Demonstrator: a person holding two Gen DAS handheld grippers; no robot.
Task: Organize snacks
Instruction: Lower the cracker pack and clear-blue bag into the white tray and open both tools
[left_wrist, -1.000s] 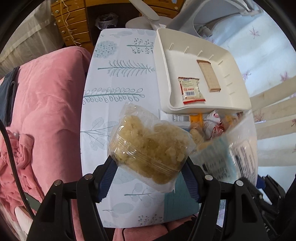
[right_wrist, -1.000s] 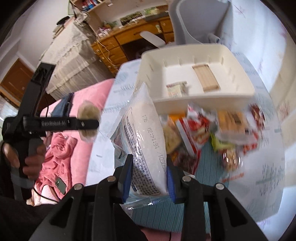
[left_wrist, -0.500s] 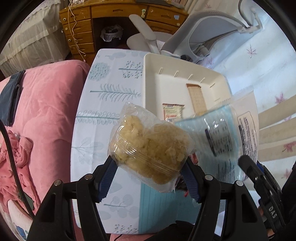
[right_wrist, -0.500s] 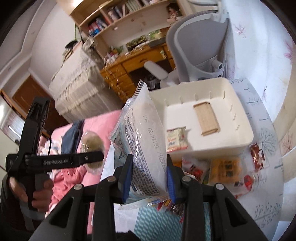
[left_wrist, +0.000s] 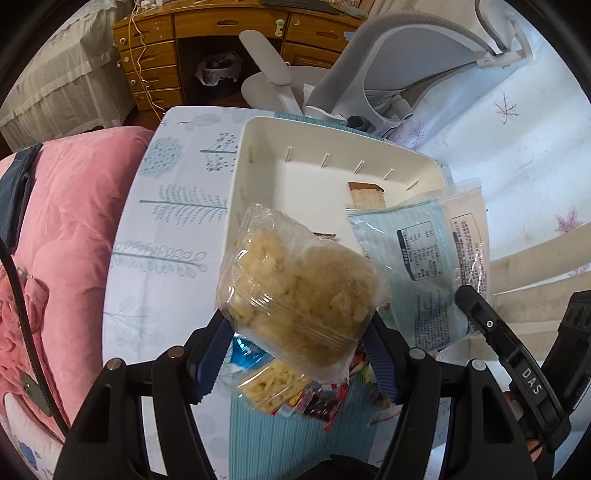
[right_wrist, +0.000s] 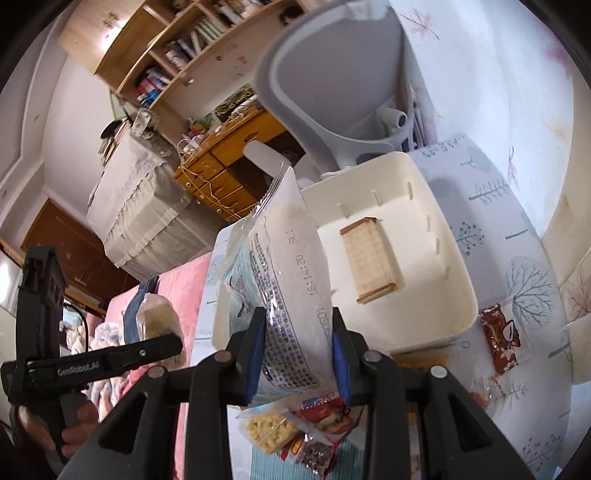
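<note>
We are carrying two snacks toward the white bin (left_wrist: 236, 192) at frame centre: left gripper (left_wrist: 295, 354) clamping the clear cake pack (left_wrist: 299, 288), right gripper (right_wrist: 297, 350) clamping the pale-blue bag (right_wrist: 291, 266). Next: lowering, then releasing inside.

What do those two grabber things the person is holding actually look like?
Both are black plastic. The left tool and the right tool each end in two fingers with ribbed blue pads, joined by round silver pins. Seen from the side, the left one bears white lettering, "GenRobot.AI", on its black bar; the right one shows "DAS". A bare hand grips the left handle; no sleeve shows.
</note>
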